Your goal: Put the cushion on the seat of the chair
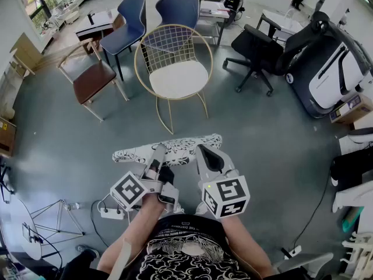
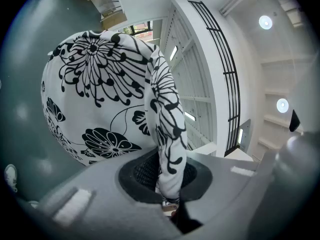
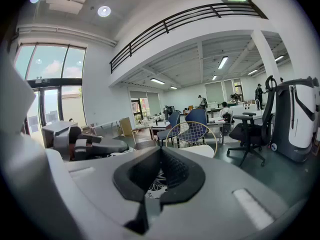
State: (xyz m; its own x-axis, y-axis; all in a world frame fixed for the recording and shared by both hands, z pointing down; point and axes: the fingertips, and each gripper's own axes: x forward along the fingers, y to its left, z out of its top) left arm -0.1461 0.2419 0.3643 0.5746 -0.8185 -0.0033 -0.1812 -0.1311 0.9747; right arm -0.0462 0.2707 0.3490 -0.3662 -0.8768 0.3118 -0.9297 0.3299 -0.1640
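**Cushion (image 1: pixel 135 154) held up by 2 grippers, well short of the chair (image 1: pixel 178 77).**
Its long axis ran left to right across the head view, seen nearly edge-on above the floor (image 1: pixel 70 133). The left gripper (image 1: pixel 158 150) and the right gripper (image 1: pixel 205 150) were each clamped on its near edge.

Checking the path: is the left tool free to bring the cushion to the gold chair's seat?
Likely yes, stepping forward: only bare floor separates the left tool and cushion from the seat.
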